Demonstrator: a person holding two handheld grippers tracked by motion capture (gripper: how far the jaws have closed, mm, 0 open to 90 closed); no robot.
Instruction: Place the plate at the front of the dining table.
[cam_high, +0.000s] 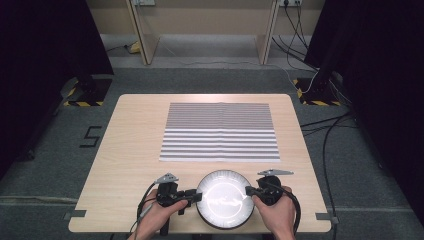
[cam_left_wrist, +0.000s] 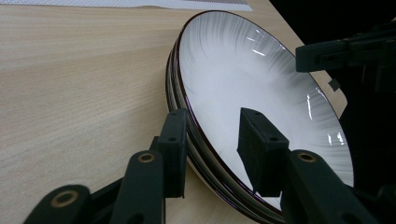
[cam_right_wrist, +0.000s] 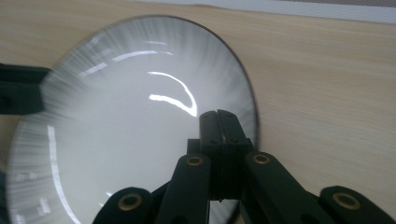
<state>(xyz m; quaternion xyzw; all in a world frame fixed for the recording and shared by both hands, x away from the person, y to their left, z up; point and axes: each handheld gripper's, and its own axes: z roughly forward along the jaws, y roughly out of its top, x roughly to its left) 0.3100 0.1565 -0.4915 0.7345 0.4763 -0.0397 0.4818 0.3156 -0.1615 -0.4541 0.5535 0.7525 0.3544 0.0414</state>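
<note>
Right claw (cam_right_wrist: 219, 122) clamped on plate (cam_high: 224, 199) rim; left claw (cam_left_wrist: 217, 140) apart, straddling opposite rim.

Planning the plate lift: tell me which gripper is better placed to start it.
Right. The right gripper is already shut on the plate rim, while the left gripper straddles the opposite rim with its jaws apart, not yet pressing.

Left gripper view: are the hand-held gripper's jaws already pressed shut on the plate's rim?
No. The plate rim sits between the left hand-held gripper jaws, but the inner one stands clear above the white surface.
</note>
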